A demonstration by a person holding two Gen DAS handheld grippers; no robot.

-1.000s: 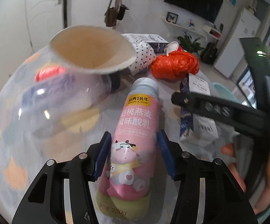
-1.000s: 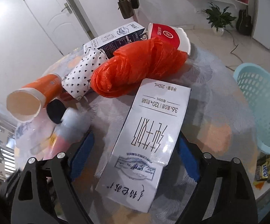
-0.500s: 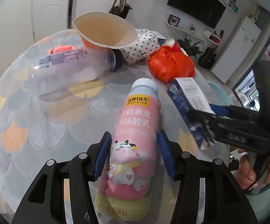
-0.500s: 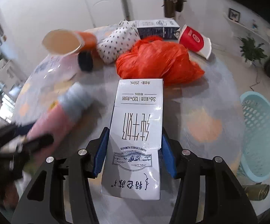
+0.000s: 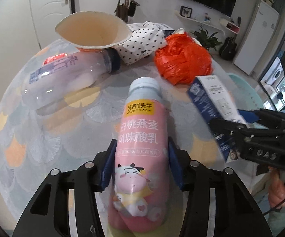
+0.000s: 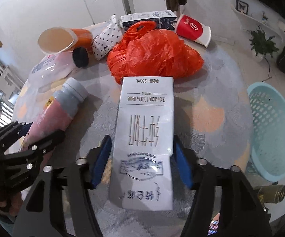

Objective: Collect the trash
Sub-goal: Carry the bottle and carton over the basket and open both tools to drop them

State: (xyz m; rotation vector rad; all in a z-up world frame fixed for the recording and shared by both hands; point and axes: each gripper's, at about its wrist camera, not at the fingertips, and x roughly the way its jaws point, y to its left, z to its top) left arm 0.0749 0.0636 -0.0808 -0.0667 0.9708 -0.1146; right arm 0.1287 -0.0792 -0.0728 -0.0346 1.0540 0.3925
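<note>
My left gripper [image 5: 141,158] is shut on a pink yogurt bottle [image 5: 140,148] and holds it above the round table [image 5: 43,138]. My right gripper [image 6: 142,158] is shut on a white milk carton [image 6: 144,138], also lifted. The carton shows in the left wrist view [image 5: 211,106], and the bottle shows in the right wrist view [image 6: 59,114]. On the table lie an orange plastic bag [image 6: 154,53], a clear bottle [image 5: 67,79], an orange paper cup [image 5: 93,31], a polka-dot wrapper [image 5: 142,39], a red cup [image 6: 193,29] and a dark carton [image 6: 148,18].
A light blue basket [image 6: 272,130] stands on the floor to the right of the table. A brass-coloured object [image 6: 270,193] lies below it near the right gripper. A white door and hanging bags are behind the table.
Both grippers have pulled back and up from the table with their items. The right gripper shut on the milk carton, and the two grippers now sit side by side.
</note>
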